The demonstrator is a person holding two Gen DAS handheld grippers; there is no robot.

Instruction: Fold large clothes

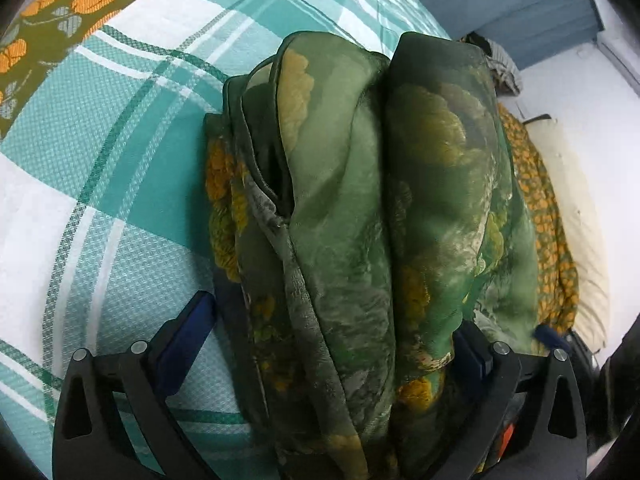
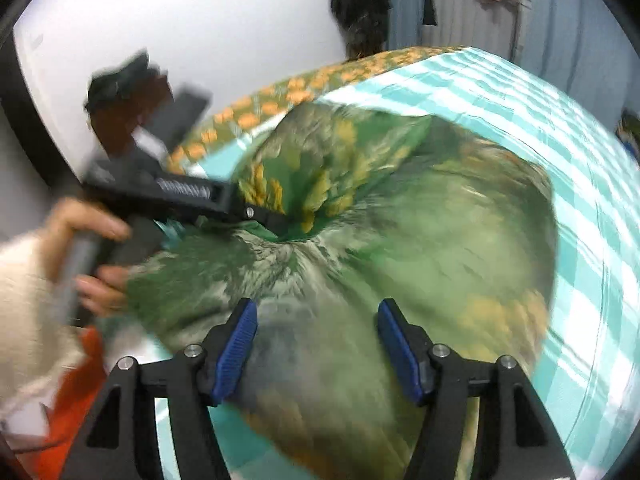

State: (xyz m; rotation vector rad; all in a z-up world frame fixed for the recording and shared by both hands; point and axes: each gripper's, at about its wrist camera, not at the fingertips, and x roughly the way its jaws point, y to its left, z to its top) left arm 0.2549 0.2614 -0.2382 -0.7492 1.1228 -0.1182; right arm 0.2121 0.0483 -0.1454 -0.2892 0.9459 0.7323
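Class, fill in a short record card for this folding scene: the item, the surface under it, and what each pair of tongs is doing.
item: green floral cloth, bunched in thick folds
surface: teal and white checked bedsheet
left tongs: spread wide with the cloth bundled between the two blue pads; whether they grip it cannot be told
right tongs: open, held just over the cloth, nothing between the pads
person's hand: holding the handle of the left tongs
image quality: right view blurred
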